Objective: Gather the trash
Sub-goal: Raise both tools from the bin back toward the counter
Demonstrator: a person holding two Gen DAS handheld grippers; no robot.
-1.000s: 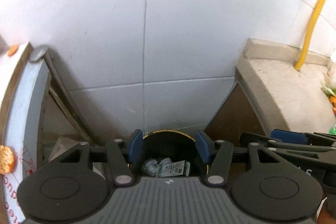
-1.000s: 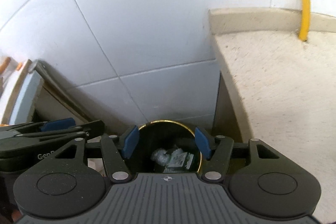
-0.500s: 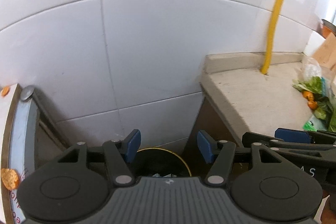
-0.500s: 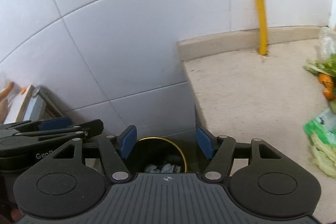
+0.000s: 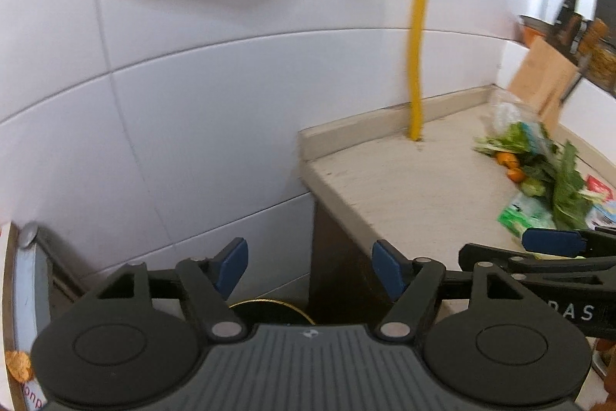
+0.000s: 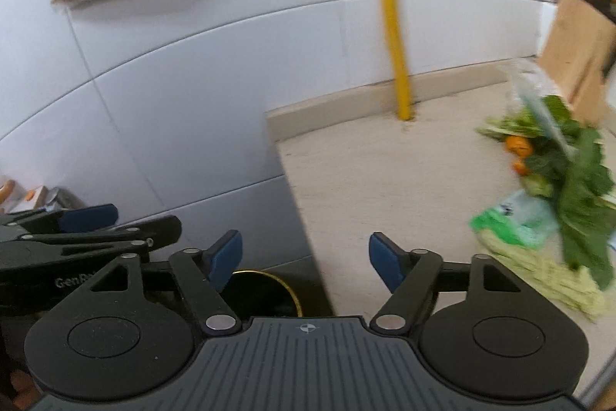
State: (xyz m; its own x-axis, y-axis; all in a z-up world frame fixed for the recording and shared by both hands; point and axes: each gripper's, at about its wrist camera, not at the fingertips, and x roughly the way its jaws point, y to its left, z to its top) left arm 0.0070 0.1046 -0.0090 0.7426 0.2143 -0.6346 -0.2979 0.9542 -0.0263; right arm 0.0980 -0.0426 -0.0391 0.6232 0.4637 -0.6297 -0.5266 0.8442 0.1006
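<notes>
White glossy wall tiles (image 5: pixel 231 110) fill the view, grey grout lines curving across — a yellow pipe (image 6: pixel 392 26) runs down the wall to a beige stone counter (image 6: pixel 385 187) with a low raised edge at the back. A wooden board (image 6: pixel 577 52) leans in the far corner — daylight is bright and even.

Bright, even light on white tiles (image 5: pixel 215 95) — soft shadows, fisheye bending at edges, motion blur rightward.

Bin (image 6: pixel 265 289) mostly hidden behind gripper body, leafy rubbish (image 6: pixel 569 187) motion-blurred
</notes>
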